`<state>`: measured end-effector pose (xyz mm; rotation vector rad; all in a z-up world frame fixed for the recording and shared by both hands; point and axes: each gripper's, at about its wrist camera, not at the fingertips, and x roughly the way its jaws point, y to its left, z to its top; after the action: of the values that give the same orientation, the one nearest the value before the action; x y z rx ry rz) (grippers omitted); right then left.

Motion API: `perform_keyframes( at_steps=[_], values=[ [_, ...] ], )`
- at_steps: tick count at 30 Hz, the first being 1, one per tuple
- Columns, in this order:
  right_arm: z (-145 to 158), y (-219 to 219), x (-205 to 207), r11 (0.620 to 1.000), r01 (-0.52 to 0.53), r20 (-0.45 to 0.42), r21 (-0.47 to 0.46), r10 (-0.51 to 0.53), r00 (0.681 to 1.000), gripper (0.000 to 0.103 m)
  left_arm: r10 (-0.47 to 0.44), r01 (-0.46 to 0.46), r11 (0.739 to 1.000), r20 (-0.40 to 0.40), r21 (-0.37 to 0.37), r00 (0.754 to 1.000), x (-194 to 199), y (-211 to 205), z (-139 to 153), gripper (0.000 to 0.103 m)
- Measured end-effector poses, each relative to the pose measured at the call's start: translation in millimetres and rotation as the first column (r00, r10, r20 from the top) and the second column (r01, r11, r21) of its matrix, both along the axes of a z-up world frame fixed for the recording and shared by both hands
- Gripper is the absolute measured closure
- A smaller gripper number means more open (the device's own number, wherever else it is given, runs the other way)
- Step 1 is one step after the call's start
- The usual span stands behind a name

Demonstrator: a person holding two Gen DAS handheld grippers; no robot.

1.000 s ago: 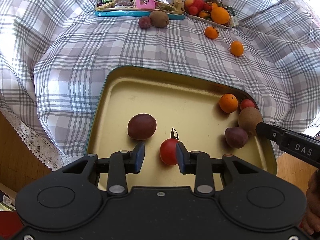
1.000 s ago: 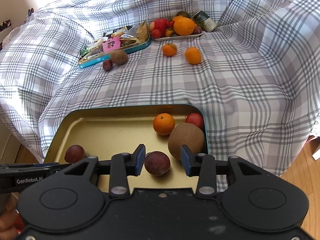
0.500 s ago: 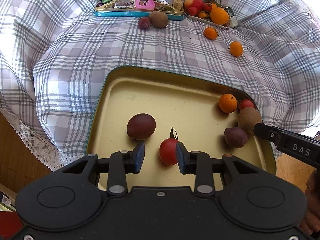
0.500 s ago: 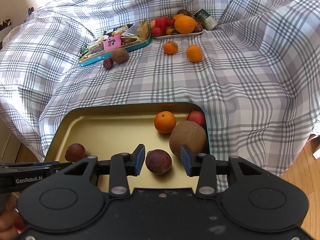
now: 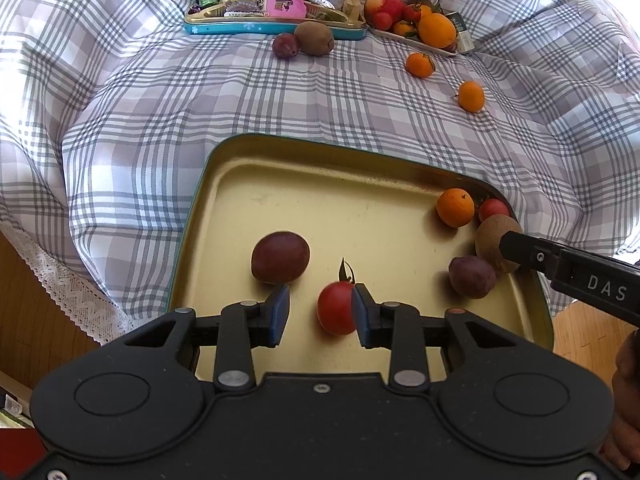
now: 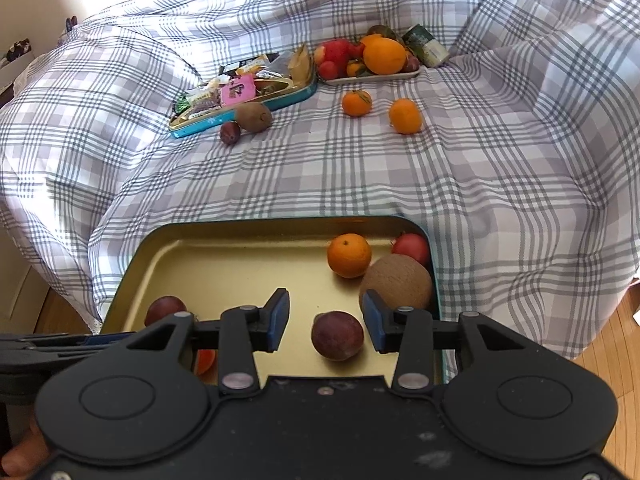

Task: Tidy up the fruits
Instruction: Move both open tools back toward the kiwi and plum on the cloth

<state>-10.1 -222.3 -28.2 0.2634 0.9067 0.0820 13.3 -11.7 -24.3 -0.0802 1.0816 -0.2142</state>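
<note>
Six fruits already lie in the tray (image 5: 208, 184). Left tongs (image 5: 318, 312) are spread, the tomato (image 5: 335, 307) against the right pad; right tongs (image 6: 326, 322) spread around a plum (image 6: 337, 335). Four fruits (beyond both tongs) remain on the cloth (image 6: 400, 184).

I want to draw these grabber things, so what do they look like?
Both grippers, left and right, are matte black plastic with two rounded lobes, each with a round disc, plus silver screws. Each has two black fingers ending in blue pads. Seen from the side, one has white letters "DAS" and the other says "GenRobot". No sleeves or cables show.
</note>
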Motion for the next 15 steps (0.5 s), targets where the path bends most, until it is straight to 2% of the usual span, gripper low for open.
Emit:
perform_keyframes(
  at_steps=[15],
  values=[
    [8, 7, 40, 0.999, -0.013, 0.012, -0.038, 0.013, 1.000, 0.059, 0.088, -0.087, 0.996, 0.081, -0.016, 0.993, 56, 27, 21, 0.061]
  ],
)
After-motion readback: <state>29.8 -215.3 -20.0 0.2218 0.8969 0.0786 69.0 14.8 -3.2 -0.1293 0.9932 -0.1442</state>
